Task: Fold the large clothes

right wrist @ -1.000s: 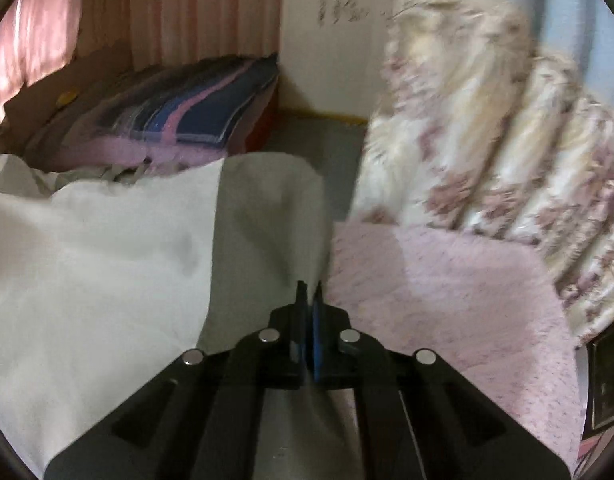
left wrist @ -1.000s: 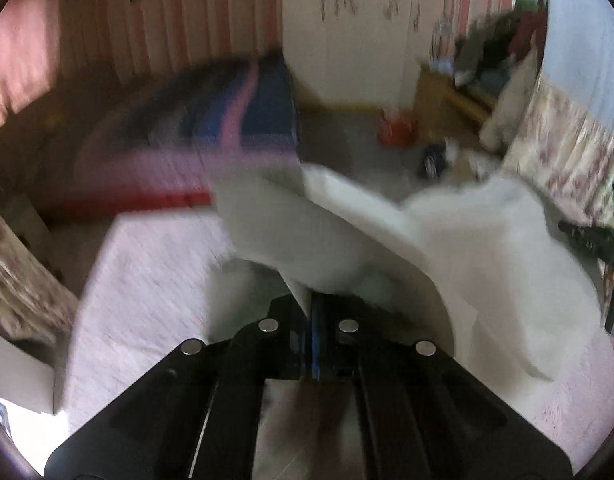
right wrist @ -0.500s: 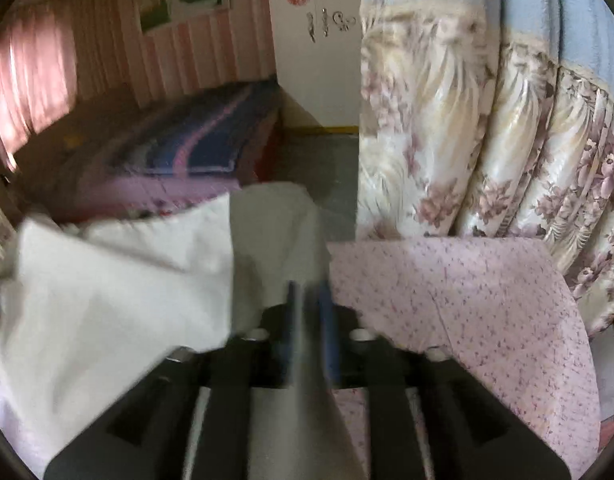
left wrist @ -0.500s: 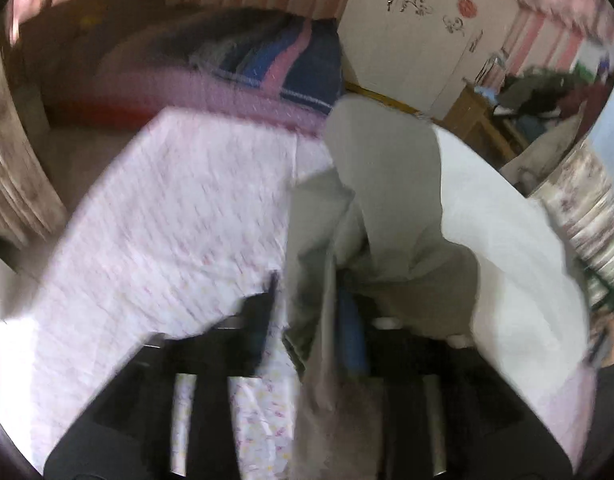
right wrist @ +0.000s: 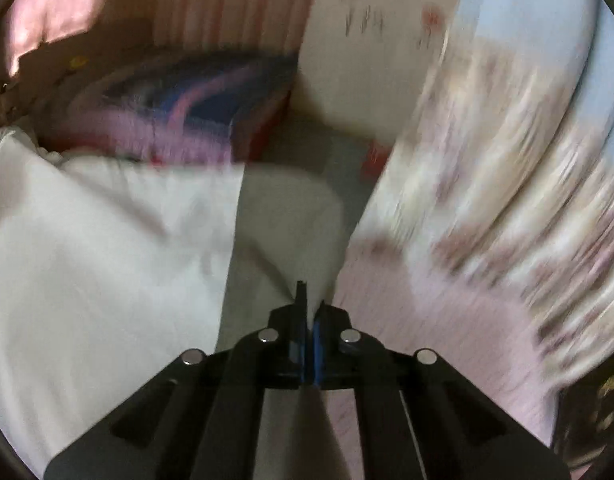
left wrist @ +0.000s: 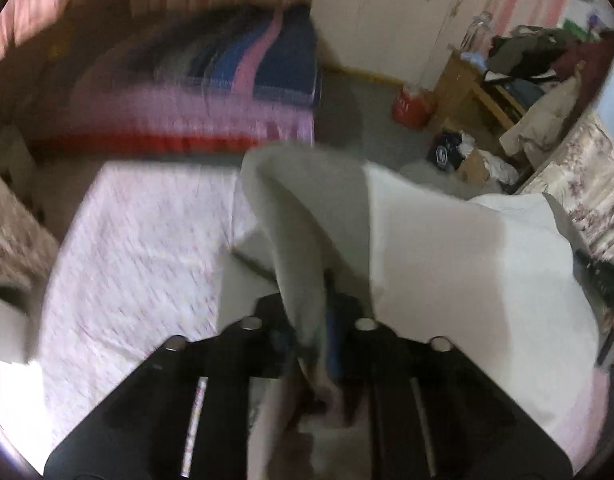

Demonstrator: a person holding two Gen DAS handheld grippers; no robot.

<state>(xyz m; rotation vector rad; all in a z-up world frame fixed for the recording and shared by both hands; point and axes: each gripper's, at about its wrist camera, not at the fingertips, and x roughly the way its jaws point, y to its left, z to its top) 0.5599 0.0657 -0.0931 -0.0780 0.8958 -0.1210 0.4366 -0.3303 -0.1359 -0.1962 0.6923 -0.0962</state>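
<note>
A large white garment (left wrist: 447, 256) hangs spread between my two grippers over a pink speckled bed sheet (left wrist: 139, 264). My left gripper (left wrist: 319, 320) is shut on a bunched fold of the garment that rises up and over its fingers. My right gripper (right wrist: 310, 312) is shut on another edge of the same garment (right wrist: 107, 264), which stretches away to the left. The right gripper's dark body shows at the far right of the left wrist view (left wrist: 605, 280). Both views are motion blurred.
A second bed with a striped blue and pink blanket (left wrist: 243, 64) stands behind. A floral curtain (right wrist: 487, 168) hangs at the right. A wooden shelf with piled clothes (left wrist: 507, 68) and a red object (left wrist: 411, 104) on the grey floor are at the back right.
Both grippers have swung with the garment still pinched. The left view has tilted so the cloth now lies flatter and wider. The right view has turned toward the curtain.
</note>
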